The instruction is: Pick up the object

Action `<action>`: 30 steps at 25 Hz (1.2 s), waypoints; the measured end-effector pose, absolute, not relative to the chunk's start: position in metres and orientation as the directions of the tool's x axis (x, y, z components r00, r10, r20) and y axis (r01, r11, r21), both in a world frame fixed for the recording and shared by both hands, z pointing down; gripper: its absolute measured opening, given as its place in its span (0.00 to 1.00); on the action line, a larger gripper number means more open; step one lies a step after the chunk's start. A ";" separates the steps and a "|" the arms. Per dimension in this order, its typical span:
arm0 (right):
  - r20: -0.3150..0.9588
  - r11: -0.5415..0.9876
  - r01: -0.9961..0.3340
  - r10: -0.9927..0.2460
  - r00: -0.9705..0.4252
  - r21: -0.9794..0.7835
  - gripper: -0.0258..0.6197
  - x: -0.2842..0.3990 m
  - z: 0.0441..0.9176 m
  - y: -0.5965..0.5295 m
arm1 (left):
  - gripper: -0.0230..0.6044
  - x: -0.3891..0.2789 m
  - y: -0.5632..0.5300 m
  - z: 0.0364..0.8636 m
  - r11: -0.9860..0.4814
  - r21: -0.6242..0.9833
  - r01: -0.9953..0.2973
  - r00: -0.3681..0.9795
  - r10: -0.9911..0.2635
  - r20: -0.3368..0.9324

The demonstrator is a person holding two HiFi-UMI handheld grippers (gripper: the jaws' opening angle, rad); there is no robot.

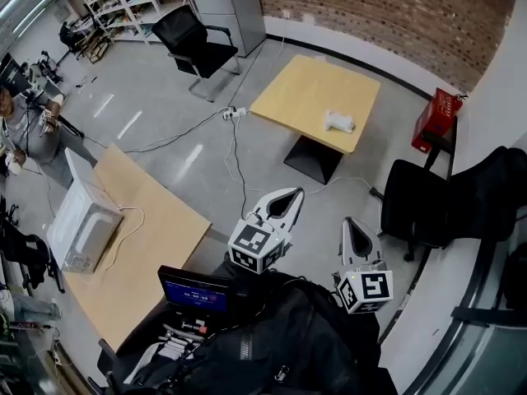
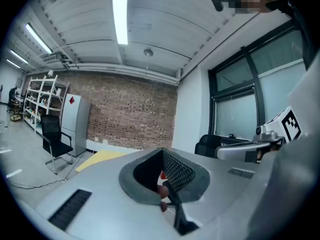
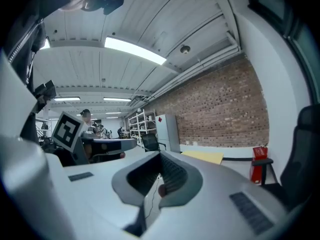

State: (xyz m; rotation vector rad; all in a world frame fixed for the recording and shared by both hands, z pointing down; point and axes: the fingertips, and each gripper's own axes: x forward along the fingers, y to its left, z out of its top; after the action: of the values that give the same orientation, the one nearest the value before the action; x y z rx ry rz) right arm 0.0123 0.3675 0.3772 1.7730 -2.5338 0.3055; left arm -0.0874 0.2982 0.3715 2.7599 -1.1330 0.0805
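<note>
Both grippers clenched and empty, held close to the body; object lies on the far bench.

Left gripper (image 1: pixel 288 196) and right gripper (image 1: pixel 352 223) point out over the grey floor (image 1: pixel 165 130), roughly level. Each gripper view shows the jaws together with nothing between them. The white object (image 1: pixel 338 122) rests on the yellow bench (image 1: pixel 296 89) near its right edge, well apart from both grippers. The nearer bench (image 1: pixel 156 229) at left carries a white microwave (image 1: pixel 82 230). A black chair (image 1: pixel 194 43) stands beyond, and a red container (image 1: pixel 436 118) sits near the brick wall (image 1: pixel 387 15).
</note>
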 end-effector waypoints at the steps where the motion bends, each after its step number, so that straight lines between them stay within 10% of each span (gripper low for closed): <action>1: 0.140 0.335 -0.931 -0.924 -0.355 -0.144 0.05 0.013 0.378 0.368 | 0.03 -0.086 0.298 0.372 -0.701 0.126 -0.702 0.712 -0.693 0.111; 30: 0.244 0.353 -0.917 -0.887 -0.392 -0.187 0.05 0.023 0.423 0.347 | 0.03 -0.054 0.262 0.413 -0.718 0.159 -0.677 0.735 -0.648 0.201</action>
State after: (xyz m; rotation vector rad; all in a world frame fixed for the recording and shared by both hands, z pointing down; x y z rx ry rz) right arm 0.0226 0.3473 0.4235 1.6726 -2.5008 0.4485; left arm -0.0545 0.2618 0.4127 2.7154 -1.0524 0.1920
